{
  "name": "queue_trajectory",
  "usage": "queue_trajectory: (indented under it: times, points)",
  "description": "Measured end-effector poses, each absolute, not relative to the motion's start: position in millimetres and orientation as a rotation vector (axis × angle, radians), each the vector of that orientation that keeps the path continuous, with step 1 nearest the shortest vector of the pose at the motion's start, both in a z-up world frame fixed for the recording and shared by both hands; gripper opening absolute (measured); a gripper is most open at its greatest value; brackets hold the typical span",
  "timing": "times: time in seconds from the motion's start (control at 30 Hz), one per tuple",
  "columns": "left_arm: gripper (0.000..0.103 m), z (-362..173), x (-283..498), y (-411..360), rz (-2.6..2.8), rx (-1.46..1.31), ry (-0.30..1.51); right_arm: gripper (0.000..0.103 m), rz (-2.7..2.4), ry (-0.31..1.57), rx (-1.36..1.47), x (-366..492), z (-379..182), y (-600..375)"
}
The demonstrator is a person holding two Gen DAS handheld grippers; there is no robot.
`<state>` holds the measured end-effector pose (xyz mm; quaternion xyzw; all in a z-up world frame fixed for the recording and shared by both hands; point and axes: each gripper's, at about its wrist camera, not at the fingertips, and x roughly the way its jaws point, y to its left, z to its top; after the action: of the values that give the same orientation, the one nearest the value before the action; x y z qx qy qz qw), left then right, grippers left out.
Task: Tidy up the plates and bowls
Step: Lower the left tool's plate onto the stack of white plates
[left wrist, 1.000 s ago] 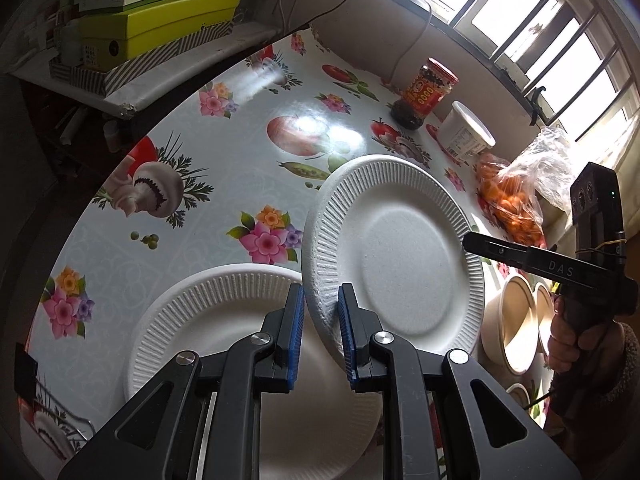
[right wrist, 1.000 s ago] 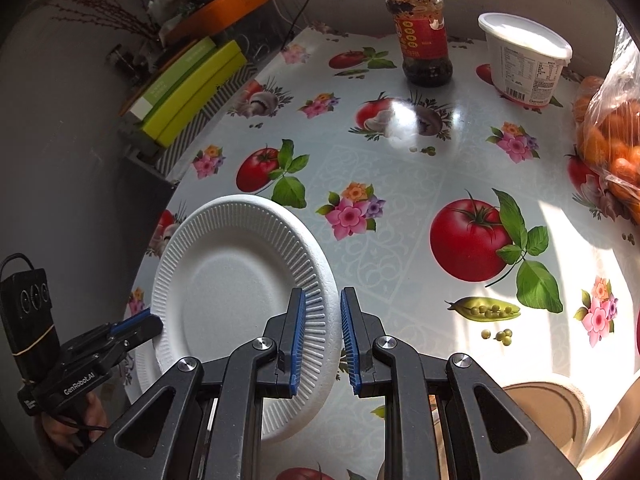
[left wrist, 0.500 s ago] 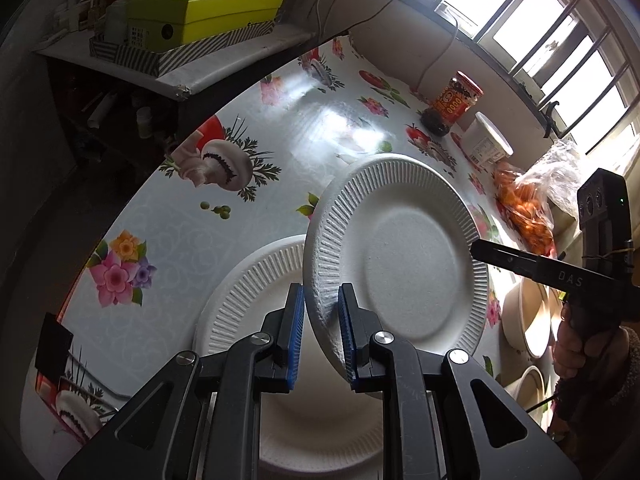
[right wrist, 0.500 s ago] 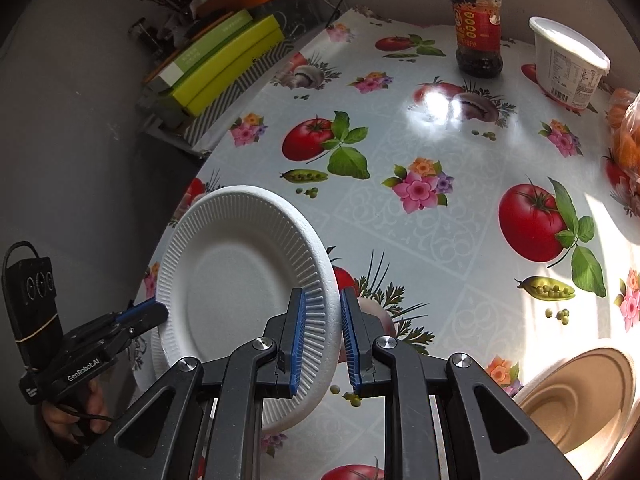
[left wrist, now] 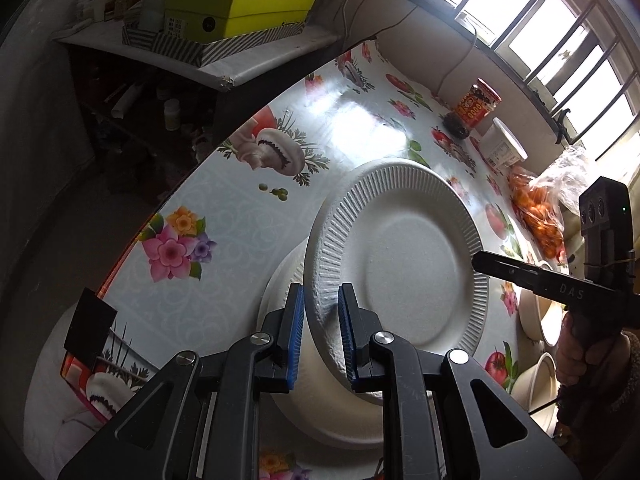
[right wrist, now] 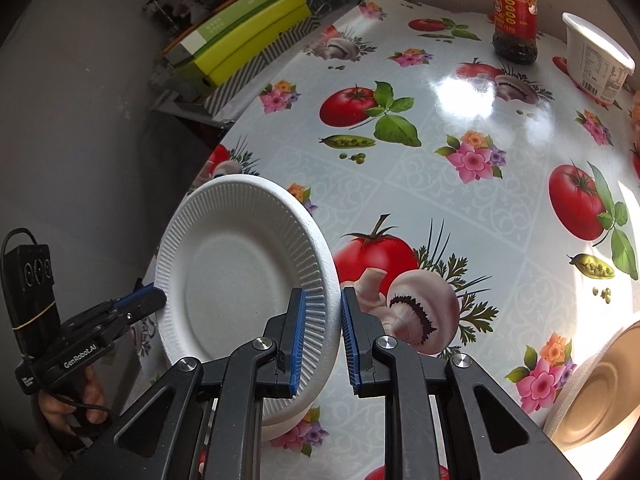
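From the left wrist, the left gripper (left wrist: 321, 338) clamped its jaws on the near rim of a white foam plate (left wrist: 404, 264), tilted above a second plate (left wrist: 320, 412) on the counter (left wrist: 224, 248). From the right wrist, the right gripper (right wrist: 323, 336) pinched the same plate's (right wrist: 236, 276) opposite rim.

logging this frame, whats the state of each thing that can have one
white plate: held off the table, tilted
left gripper: shut on one rim
right gripper: shut on the opposite rim
second plate: flat on the table, beneath the held one
sauce jar: upright, lid on
white tub: lidded
orange bag: lying on the table
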<state>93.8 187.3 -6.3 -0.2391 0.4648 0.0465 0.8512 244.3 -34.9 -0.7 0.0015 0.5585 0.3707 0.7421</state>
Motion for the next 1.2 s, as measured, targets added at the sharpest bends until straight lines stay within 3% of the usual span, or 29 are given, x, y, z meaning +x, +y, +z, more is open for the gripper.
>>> queue_trajectory:
  times: [1.2]
  points:
    - [0.018,-22.8,65.4,193.3,0.113,-0.504,1.025,0.018,0.801,1.244,-0.080,211.2,-13.0,-18.4]
